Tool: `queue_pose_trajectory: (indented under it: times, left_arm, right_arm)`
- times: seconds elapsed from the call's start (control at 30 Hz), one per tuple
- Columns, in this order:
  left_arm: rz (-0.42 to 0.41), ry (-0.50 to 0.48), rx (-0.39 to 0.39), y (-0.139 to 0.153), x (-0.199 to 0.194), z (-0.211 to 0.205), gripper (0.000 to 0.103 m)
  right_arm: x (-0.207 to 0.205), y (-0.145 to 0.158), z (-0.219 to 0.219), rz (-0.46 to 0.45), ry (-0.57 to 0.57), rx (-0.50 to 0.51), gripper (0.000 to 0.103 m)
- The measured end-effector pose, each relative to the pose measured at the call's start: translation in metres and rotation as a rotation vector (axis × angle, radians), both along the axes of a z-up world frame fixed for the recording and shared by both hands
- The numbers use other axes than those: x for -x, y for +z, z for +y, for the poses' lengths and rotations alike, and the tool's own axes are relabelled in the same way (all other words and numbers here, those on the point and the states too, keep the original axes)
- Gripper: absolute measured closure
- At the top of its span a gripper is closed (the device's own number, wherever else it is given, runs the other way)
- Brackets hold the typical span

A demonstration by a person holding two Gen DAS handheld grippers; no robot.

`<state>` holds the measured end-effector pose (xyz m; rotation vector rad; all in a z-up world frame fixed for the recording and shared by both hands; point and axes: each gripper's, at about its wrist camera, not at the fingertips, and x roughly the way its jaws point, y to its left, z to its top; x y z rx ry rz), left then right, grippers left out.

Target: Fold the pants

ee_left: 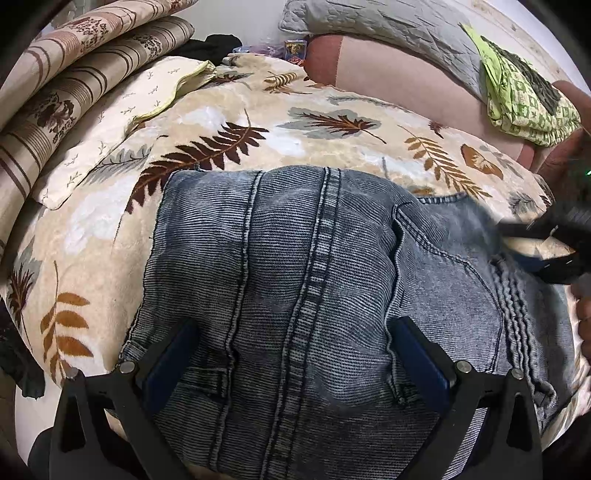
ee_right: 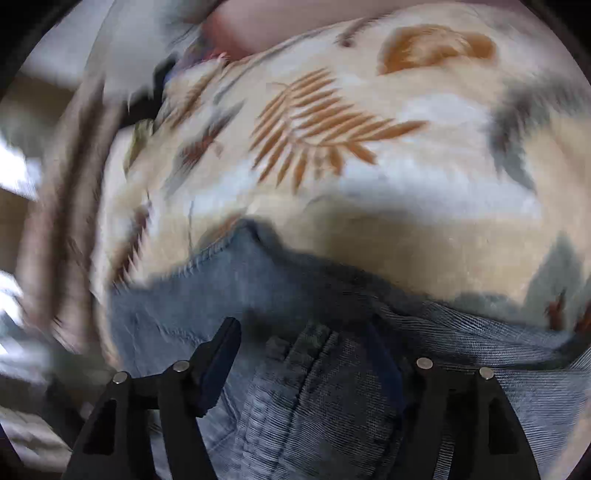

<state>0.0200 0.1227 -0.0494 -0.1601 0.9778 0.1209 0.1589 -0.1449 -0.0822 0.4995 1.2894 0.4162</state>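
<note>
Grey-blue denim pants [ee_left: 314, 277] lie folded on a cream leaf-print blanket [ee_left: 258, 122]. In the left wrist view my left gripper [ee_left: 295, 343] is open, its two fingers spread over the pants near the waistband and belt loops, holding nothing. My right gripper [ee_left: 546, 251] shows at the right edge of that view, by the pants' right side. In the blurred right wrist view my right gripper [ee_right: 306, 350] is open, its fingers astride a bunched seam of the pants [ee_right: 314, 387].
Striped cushions [ee_left: 74, 74] and a cream pillow [ee_left: 122, 122] lie at the left. A pink bolster [ee_left: 399, 85], a grey quilt [ee_left: 388, 29] and a green patterned cloth [ee_left: 524, 103] lie behind. The blanket [ee_right: 332, 129] spreads beyond the pants.
</note>
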Motion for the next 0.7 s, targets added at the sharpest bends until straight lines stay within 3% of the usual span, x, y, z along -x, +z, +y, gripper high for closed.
queue_pose_trajectory:
  times: [0.07, 0.13, 0.23, 0.37, 0.43, 0.47, 0.5, 0.7]
  left_arm:
    - [-0.005, 0.002, 0.000, 0.000, 0.001, 0.000, 0.000]
    - [-0.006, 0.007, -0.010, 0.000, 0.000, -0.002, 0.000]
    - [-0.011, 0.014, -0.020, -0.001, 0.000, -0.003, 0.000]
    - [-0.021, 0.020, -0.033, -0.001, 0.001, -0.005, 0.000]
    - [-0.026, 0.023, -0.044, -0.002, 0.002, -0.007, 0.000]
    - [-0.028, 0.025, -0.053, -0.003, 0.002, -0.008, 0.000]
    - [-0.032, 0.027, -0.058, -0.003, 0.002, -0.008, 0.000]
    - [-0.049, 0.042, -0.067, -0.003, 0.004, -0.009, 0.000]
  right_arm:
    - [0.010, 0.022, -0.001, -0.035, 0.006, -0.013, 0.030]
    - [0.033, 0.056, 0.000, -0.141, 0.064, 0.003, 0.030]
    - [0.072, 0.079, -0.018, -0.199, 0.063, -0.057, 0.026]
    - [0.116, 0.057, -0.051, -0.176, 0.026, -0.110, 0.014]
    - [0.126, 0.015, -0.068, -0.083, -0.026, -0.084, 0.010]
    - [0.129, 0.000, -0.075, -0.091, -0.046, -0.140, 0.010]
    - [0.138, 0.004, -0.084, -0.167, -0.079, -0.202, 0.010]
    - [0.141, 0.007, -0.087, -0.169, -0.063, -0.217, 0.010]
